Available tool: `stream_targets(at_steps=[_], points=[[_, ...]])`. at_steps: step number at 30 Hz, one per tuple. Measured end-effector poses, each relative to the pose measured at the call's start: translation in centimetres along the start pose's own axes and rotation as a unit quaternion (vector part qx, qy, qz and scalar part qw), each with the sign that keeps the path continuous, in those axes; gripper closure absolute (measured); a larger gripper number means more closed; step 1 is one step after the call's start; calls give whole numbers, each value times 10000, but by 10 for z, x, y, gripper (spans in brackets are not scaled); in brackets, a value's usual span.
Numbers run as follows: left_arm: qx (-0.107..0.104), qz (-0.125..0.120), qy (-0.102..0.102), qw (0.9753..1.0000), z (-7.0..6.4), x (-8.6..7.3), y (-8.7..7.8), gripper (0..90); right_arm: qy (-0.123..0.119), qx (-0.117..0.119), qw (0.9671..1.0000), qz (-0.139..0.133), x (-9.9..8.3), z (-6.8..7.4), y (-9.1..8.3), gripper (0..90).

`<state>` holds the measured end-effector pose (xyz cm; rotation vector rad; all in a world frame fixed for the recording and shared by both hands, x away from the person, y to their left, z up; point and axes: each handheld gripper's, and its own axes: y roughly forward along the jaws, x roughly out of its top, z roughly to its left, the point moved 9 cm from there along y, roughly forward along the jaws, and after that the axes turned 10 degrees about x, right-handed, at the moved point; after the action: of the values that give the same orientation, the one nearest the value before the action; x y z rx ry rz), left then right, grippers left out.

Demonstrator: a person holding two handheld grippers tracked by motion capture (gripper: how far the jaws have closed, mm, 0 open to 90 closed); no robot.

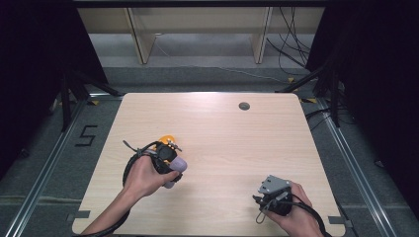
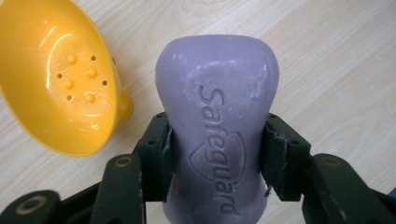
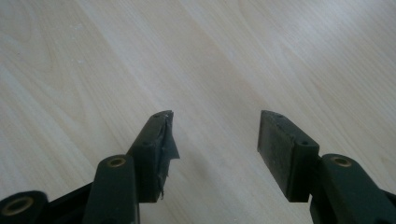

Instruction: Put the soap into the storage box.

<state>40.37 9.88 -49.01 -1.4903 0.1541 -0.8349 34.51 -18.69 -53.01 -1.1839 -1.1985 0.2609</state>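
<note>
My left claw (image 2: 217,154) is clamped on a purple soap (image 2: 217,116), one black pad pressed against each long side of the bar near its waist. The soap's long axis runs straight out along the claw's own line: its wide, rounded end points forward, away from me, well past the pad tips, and its other end runs back between the jaw arms and out of the bottom of the left gripper view. The embossed face with the "Safeguard" lettering is turned toward the camera, and the lettering reads along the long axis. Pale scuff marks show on the upper right shoulder of the bar.

A yellow dish (image 2: 65,79) lies just beside the soap, forward and to the left of the claw as its camera sees it. The dish is tipped, its hollow facing the camera, with small studs and drain holes visible in its floor. I cannot tell whether soap and dish touch.

In the high view, the left claw (image 1: 170,165) sits at the table's (image 1: 232,143) left half with the soap (image 1: 177,165) projecting to its right and the dish (image 1: 166,140) just beyond it.

My right claw (image 3: 212,135) stands wide and grips nothing; bare wood shows between its pads. In the high view it (image 1: 262,200) rests near the table's front right edge, well apart from the soap.
</note>
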Motion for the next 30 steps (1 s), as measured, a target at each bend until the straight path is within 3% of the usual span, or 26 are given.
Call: stream_targets(at_steps=[10, 11, 13, 20, 24, 30], points=[[16, -42, -107, 9999, 6, 4, -1, 490, 115, 5, 9999, -11, 0, 1, -1, 457], [11, -49, -131, 9999, 7, 4, -1, 490, -53, 4, 10000, -18, 1, -1, -1, 457], [22, -40, -146, 9999, 9, 5, -1, 490, -97, -12, 9999, -26, 1, -2, -1, 457], [58, -64, -210, 9997, 15, 9, -1, 490, -14, 13, 10000, -20, 1, -1, -1, 457], [67, -70, -201, 9998, 16, 10, -2, 490, -87, -3, 10000, -30, 1, -2, -1, 457], [59, -95, -259, 9996, 19, 14, -3, 490, 50, 10, 10000, -22, 0, 0, -1, 456]])
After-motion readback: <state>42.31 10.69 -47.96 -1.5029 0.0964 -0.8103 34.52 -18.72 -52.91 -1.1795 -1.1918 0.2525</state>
